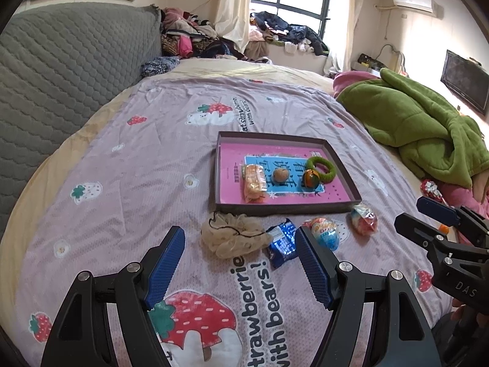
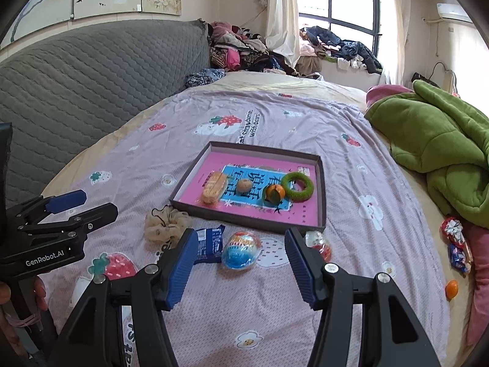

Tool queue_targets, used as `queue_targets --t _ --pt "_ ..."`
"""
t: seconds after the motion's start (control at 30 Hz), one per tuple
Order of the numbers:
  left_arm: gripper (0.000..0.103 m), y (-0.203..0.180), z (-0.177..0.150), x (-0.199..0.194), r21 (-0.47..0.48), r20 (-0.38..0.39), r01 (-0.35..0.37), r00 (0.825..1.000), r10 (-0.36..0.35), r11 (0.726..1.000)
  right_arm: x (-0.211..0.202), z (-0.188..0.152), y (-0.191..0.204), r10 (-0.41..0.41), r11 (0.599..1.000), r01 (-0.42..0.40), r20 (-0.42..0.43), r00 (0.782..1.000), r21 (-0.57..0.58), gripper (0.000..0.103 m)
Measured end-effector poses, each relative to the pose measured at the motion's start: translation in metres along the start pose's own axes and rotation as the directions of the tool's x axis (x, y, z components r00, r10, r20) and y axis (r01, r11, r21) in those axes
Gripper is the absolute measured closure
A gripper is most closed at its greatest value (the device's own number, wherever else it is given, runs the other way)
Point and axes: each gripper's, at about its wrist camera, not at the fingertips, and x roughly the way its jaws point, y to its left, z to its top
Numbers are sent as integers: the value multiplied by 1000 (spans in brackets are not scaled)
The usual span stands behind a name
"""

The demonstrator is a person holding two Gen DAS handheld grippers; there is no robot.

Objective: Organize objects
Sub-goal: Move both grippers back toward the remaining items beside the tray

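Beige scrunchie (image 1: pixel 232 238) lies straight ahead of our spread, empty left jaws, while the right jaws, spread too, face the wrapped egg (image 2: pixel 241 249).

Scrunchie (image 1: pixel 232 238) before tray (image 1: pixel 232 208)

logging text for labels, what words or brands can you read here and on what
"strawberries with bears!": bedsheet
"GenRobot.AI": left claw body
"DAS": right claw body, rest cut off
Large Chinese characters: blue panel inside the box lid, not legible to me
Print on the blue wrapper and egg-shaped packet: too blurred
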Motion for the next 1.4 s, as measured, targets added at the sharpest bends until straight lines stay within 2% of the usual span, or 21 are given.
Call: queue_targets --t 0.63,1.4 --pt "27 2 -21 2 11 -31 3 1000 -3 1000 9 -18 12 3 1000 -4 -42 999 -20 44" --pt "27 7 -40 40 43 -94 -14 995 18 999 48 -37 22 17 999 -20 -120 993 -25 45"
